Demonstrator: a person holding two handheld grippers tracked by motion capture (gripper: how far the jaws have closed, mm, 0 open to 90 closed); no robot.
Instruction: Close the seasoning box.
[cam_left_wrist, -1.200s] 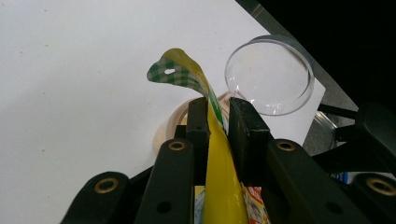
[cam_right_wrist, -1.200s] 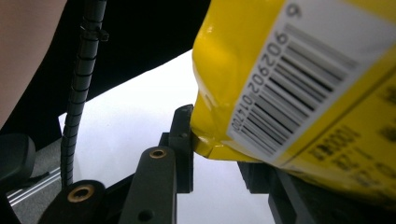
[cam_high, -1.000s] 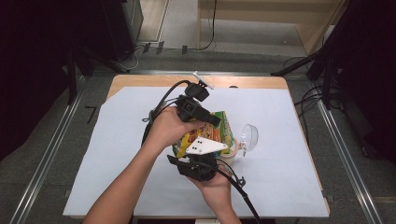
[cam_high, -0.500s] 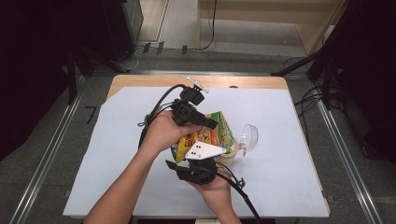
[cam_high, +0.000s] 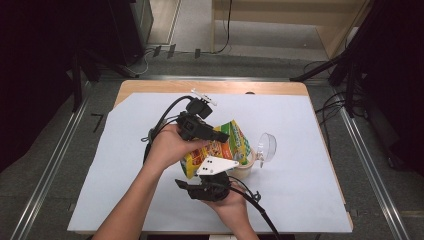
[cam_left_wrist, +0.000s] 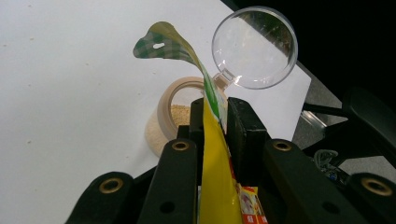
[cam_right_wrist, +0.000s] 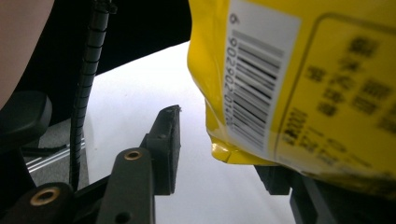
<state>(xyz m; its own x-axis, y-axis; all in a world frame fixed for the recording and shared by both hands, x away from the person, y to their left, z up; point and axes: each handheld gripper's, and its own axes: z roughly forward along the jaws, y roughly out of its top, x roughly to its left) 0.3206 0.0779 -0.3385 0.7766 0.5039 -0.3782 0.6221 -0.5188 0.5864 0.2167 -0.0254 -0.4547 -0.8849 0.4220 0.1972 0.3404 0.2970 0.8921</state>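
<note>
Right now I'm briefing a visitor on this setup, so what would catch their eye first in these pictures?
The bright yellow printed snack bag at mid-table stands out, pinched at its top edge by the left gripper. Just past it sits a small round jar of tan granules with a clear plastic flip lid standing open. The right gripper is open beside the bag's lower corner.

Barcode no. "020620" on yellow bag (cam_right_wrist: 299, 88)
</note>
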